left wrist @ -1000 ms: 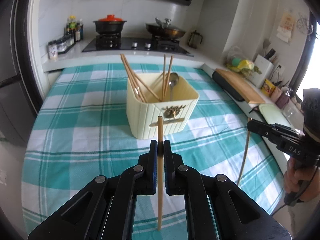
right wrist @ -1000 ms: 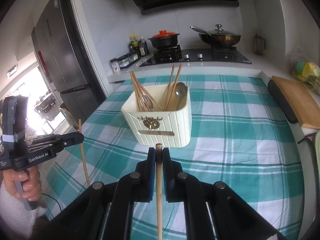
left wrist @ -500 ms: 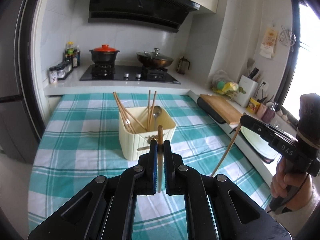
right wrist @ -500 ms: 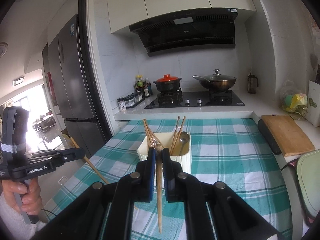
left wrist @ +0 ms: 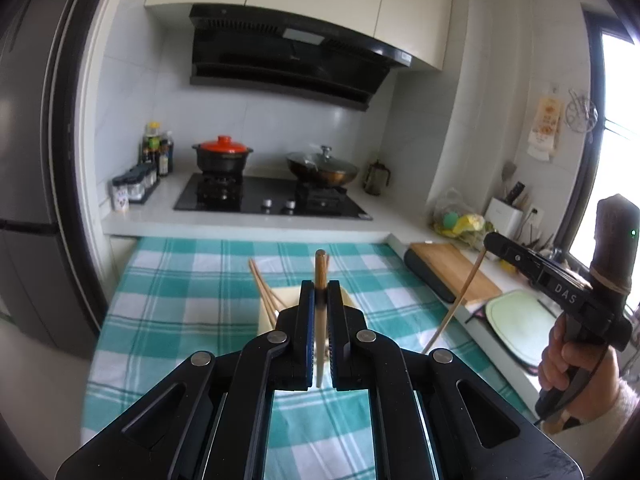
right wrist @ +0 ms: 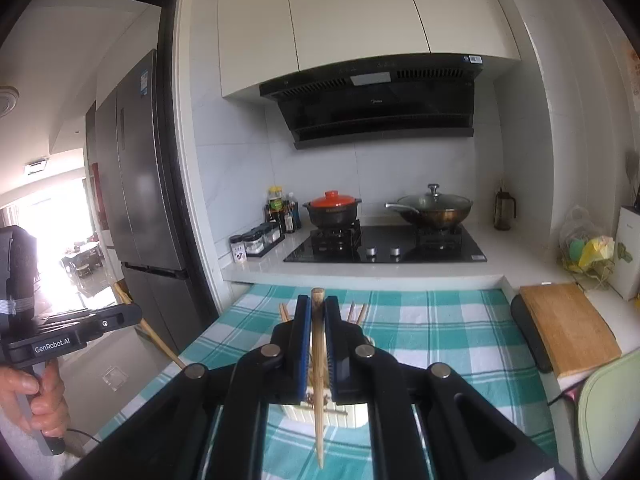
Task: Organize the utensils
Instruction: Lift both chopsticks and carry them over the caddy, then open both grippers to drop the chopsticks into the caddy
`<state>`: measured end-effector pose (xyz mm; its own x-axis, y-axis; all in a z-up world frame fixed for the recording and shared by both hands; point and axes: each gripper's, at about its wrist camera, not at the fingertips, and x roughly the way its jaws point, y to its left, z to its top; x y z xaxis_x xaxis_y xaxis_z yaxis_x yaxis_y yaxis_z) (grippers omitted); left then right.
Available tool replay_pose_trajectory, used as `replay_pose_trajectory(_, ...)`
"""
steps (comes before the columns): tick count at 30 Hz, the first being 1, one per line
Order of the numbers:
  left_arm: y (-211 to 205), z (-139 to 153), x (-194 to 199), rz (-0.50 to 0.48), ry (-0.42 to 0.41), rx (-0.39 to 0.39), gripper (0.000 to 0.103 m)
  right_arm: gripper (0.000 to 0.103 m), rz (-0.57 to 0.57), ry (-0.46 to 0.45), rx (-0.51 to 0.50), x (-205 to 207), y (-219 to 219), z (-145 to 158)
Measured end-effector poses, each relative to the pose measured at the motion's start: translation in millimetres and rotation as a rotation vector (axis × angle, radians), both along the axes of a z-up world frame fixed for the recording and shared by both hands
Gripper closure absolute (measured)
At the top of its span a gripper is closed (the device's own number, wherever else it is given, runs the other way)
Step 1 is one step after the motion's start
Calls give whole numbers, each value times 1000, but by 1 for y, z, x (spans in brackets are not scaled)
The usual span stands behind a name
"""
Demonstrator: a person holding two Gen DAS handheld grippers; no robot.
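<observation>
Both grippers had risen and tilted back since the earlier frames: the holder, formerly in full view ahead of the fingers, now sat low and mostly hidden behind them, and the hood filled the upper field.

The left gripper [left wrist: 320, 300] was closed on a chopstick [left wrist: 320, 280], gripped near its thick end, which stood just above the fingertips while the thin end hung down between the fingers. From the right wrist view, this chopstick slanted down from the left gripper [right wrist: 132, 314] toward the near left corner of the cloth [right wrist: 440, 320].

The holder [left wrist: 266, 312], a cream ribbed box, stood on the checked cloth at table centre, with several chopsticks already leaning inside it. Only its left edge and part of its rim showed past the fingers.

The right gripper [right wrist: 318, 312] was likewise closed on a second chopstick [right wrist: 318, 360], thick end up, thin tip hanging over the front of the holder [right wrist: 320, 416].

The step in hand appeared to be carrying both chopsticks above the holder for insertion. To do it well, each stick should be brought close to vertical, its thin tip centred over the open rim clear of the leaning sticks, then lowered before the fingers part. Inserting one at a time would reduce the risk of a collision.
</observation>
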<state>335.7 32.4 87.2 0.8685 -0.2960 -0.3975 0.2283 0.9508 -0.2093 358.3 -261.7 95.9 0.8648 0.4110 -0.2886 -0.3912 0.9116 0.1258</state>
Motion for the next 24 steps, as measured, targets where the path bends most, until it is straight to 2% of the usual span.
replay_pose_trajectory(5,4,18,39,45,-40,-4,99,96,-1,-87,-23,33,18,27)
replay_pose_trajectory(10,0,0,92,69,15,-19,99,96,-4,-141,-52,72,41,18)
replay_pose_trajectory(14,-6,-30,135,64,123,-28,99,96,-6,-26,-81,114,52,-11)
replay_pose_trajectory(20,-23,-81,186,27,295,1,99,96,-31,276,-102,179,50,-74)
replay_pose_trajectory(24,-37,-105,204,19,348,38,99,96,-46,383,-114,206,50,-109)
